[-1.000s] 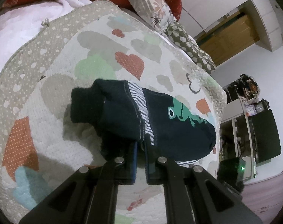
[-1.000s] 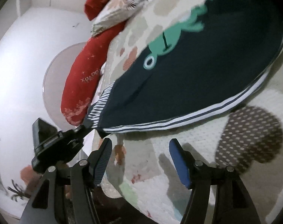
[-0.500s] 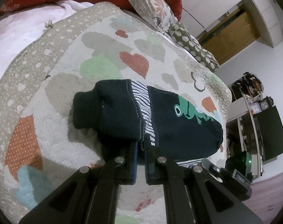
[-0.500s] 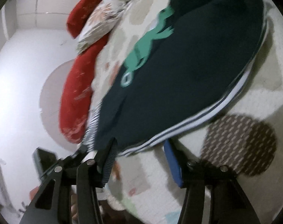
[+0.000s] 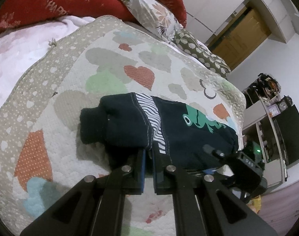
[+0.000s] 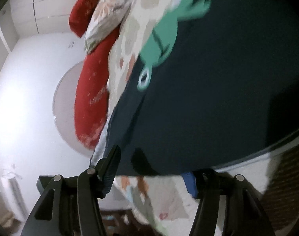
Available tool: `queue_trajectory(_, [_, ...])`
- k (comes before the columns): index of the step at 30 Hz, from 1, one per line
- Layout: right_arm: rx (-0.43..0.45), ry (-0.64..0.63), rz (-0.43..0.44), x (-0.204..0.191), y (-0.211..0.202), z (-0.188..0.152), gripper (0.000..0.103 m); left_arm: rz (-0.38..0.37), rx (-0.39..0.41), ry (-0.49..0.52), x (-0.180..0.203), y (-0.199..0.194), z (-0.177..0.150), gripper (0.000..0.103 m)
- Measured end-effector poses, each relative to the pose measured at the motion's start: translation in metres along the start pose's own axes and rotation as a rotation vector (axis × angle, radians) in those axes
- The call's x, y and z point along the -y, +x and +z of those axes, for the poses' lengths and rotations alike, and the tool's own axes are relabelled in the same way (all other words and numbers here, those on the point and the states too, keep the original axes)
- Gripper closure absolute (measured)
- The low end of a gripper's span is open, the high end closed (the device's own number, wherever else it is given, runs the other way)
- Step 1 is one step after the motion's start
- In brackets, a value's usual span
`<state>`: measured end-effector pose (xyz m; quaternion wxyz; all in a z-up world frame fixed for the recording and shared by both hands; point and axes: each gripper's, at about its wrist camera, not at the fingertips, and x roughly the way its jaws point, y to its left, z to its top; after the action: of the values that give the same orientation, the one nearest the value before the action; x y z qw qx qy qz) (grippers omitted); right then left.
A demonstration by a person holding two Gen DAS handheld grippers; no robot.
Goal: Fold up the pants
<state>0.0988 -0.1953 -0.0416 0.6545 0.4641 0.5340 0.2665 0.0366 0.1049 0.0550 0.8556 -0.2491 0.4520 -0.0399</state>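
- Nearest in the left wrist view, the left gripper [image 5: 148, 153] is clenched on the near edge of the dark navy children's pants with a green frog print [image 5: 169, 129]; its black fingers with blue pads sit almost together, pinching the fabric where a zebra-striped panel [image 5: 153, 118] meets the hem.
- The pants lie folded on the white quilted bedspread with coloured hearts [image 5: 110, 74]; their long axis runs left to right across that view, a bunched dark end to the left and the frog end to the right, near the quilt's right edge.
- At the right of that view the black body of the right gripper [image 5: 236, 163] reaches in at the frog end, a green light showing on it.
- The blurred right wrist view shows what the other hides: the right gripper [image 6: 149, 169] has its fingers spread wide, one either side of the pants' lower edge, released; navy cloth fills most of that frame.
- Farther off, a red cushion [image 5: 57, 2] bears pale lettering that reads "HAPP", the rest hidden; a floral pillow [image 5: 149, 13] lies beside it; a wooden door [image 5: 242, 37] stands beyond.
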Motion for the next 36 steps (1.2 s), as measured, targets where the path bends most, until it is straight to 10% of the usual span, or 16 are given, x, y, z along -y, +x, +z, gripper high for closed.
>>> queue_trajectory(9, [0.230,-0.008,-0.221,0.015,-0.062,0.031,0.089,0.009,-0.018,-0.022,-0.010,0.018,0.014,0.098])
queue_trajectory(23, [0.298,-0.295,-0.400,-0.089,-0.036,0.148,0.089,0.184,-0.002,-0.008,-0.006,0.105,0.147,0.097])
queue_trajectory(30, [0.363,-0.370,-0.605,-0.105,-0.016,0.186,0.047,0.164,-0.015,-0.037,-0.026,0.103,0.165,0.091])
queue_trajectory(36, [0.357,-0.368,-0.555,-0.086,-0.058,0.154,0.036,0.177,0.033,0.074,-0.021,0.056,0.128,0.046])
